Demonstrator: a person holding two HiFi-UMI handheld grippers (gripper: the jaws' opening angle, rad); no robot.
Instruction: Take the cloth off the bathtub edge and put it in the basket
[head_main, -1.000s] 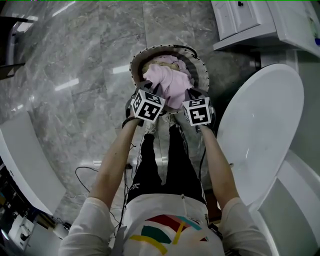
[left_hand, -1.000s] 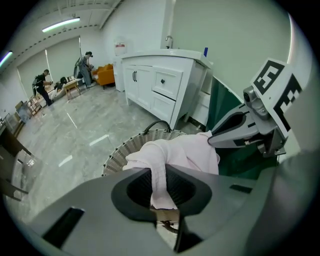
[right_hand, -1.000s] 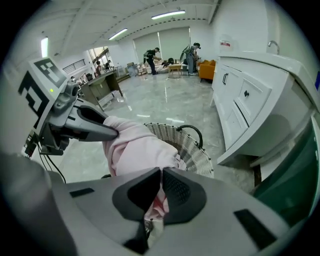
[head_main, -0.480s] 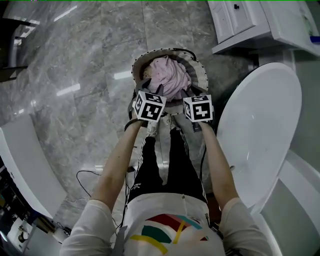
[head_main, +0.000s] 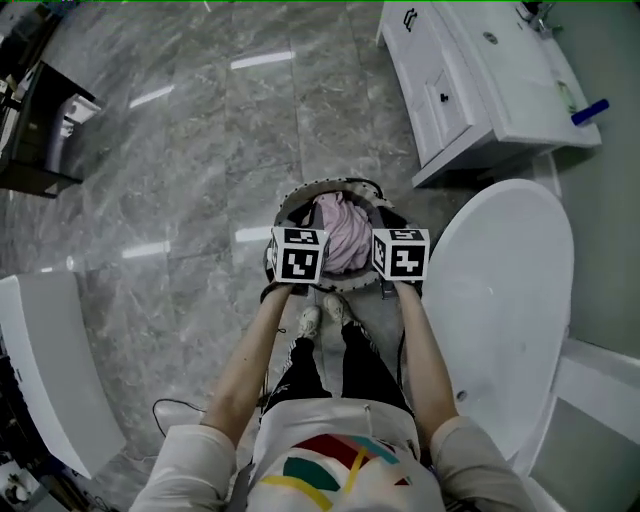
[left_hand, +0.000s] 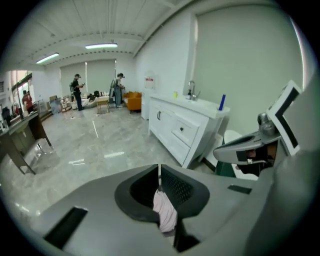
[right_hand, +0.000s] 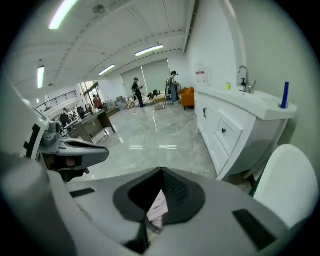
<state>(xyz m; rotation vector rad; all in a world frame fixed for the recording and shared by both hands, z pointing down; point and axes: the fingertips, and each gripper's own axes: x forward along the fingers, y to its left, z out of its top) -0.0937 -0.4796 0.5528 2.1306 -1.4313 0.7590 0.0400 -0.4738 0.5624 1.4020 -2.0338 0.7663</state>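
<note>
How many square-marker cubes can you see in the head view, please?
2: the left cube over the basket's left rim, the right cube over its right rim; none looks hidden.

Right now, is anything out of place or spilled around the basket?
Nothing stands out. The pink cloth lies inside the basket, which stands upright on the floor; nothing is spilled beside it.

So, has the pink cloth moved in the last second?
Yes. The cloth has sunk from heaped over the near rim of the basket to lying inside it.
</note>
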